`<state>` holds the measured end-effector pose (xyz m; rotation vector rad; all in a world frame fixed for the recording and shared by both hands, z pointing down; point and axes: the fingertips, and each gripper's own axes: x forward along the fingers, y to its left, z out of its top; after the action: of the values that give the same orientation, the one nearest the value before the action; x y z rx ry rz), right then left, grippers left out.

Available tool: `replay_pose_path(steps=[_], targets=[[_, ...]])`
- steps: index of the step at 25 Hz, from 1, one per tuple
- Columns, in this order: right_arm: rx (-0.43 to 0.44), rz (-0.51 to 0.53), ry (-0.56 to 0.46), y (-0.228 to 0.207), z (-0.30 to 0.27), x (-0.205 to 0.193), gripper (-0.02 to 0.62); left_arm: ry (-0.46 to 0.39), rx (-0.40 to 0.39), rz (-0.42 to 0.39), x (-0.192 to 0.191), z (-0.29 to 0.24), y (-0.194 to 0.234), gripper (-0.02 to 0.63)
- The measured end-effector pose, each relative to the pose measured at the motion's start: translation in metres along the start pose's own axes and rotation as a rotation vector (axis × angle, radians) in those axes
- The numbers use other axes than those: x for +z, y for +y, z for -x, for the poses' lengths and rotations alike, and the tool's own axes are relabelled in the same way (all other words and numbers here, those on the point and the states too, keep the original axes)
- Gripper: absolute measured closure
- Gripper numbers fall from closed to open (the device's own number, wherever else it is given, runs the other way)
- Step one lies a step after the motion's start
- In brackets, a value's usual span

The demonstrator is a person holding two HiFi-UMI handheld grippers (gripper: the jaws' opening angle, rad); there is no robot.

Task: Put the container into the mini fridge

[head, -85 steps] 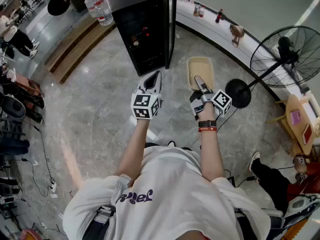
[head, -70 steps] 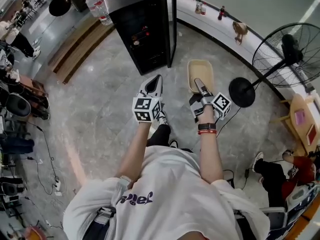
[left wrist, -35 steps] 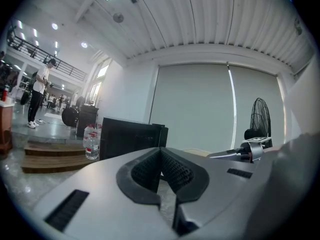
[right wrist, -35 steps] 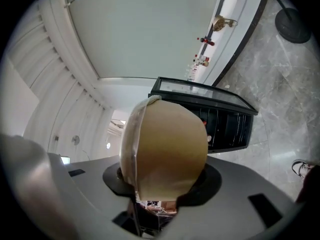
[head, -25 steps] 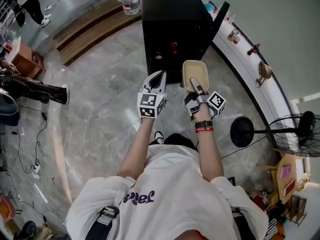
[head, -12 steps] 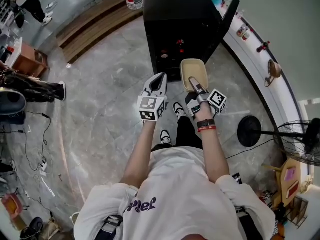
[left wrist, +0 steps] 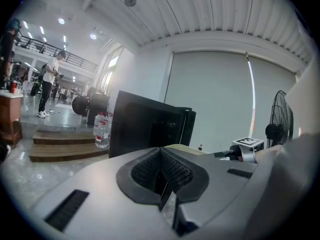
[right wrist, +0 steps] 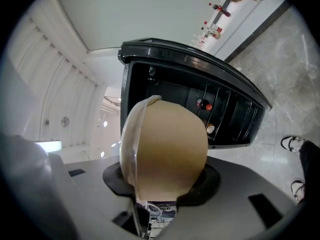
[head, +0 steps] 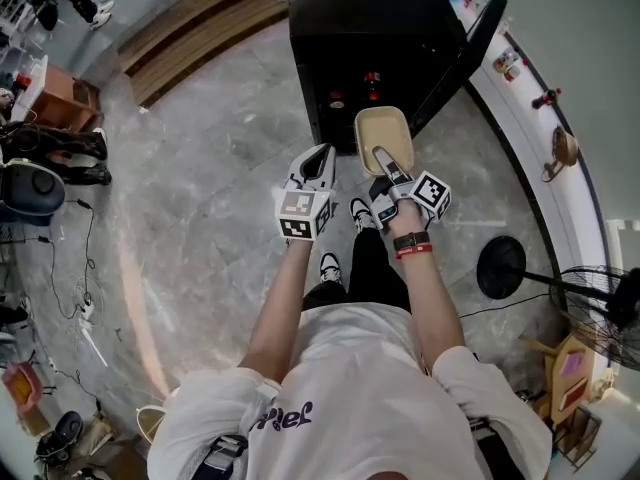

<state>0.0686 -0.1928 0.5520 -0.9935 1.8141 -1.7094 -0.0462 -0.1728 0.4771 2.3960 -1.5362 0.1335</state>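
The black mini fridge point(head: 375, 38) stands at the top centre of the head view, its door point(head: 470, 53) swung open to the right. My right gripper point(head: 384, 165) is shut on the near rim of a beige container point(head: 384, 133), which hangs just in front of the fridge's open front. In the right gripper view the container point(right wrist: 167, 146) fills the space between the jaws, with the fridge's dark shelves point(right wrist: 225, 109) behind it. My left gripper point(head: 316, 160) is shut and holds nothing, to the left of the container. The fridge point(left wrist: 145, 129) also shows beyond it in the left gripper view.
Wooden steps point(head: 190, 23) lie left of the fridge. A white ledge with small bottles point(head: 525, 68) curves along the right. A standing fan's base point(head: 500, 266) is on the floor at right. My shoes point(head: 345, 238) are on the grey marble floor below the grippers.
I have walked nearer to the fridge, which now sits right ahead of both grippers. The container stays gripped in the right gripper and has come up to the open front.
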Motion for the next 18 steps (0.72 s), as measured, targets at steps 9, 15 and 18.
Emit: replay_pose_path(steps=[9, 15, 18], targets=[[-0.015, -0.067, 0.047, -0.042, -0.038, 0.011, 0.397, 0.051, 0.023, 0.004, -0.029, -0.034, 0.018, 0.586], [-0.027, -0.064, 0.061, -0.060, -0.059, 0.029, 0.397, 0.046, 0.023, 0.014, -0.035, -0.060, 0.025, 0.586], [-0.021, -0.068, 0.061, -0.066, -0.072, 0.038, 0.399, 0.048, 0.031, 0.019, -0.039, -0.071, 0.030, 0.585]])
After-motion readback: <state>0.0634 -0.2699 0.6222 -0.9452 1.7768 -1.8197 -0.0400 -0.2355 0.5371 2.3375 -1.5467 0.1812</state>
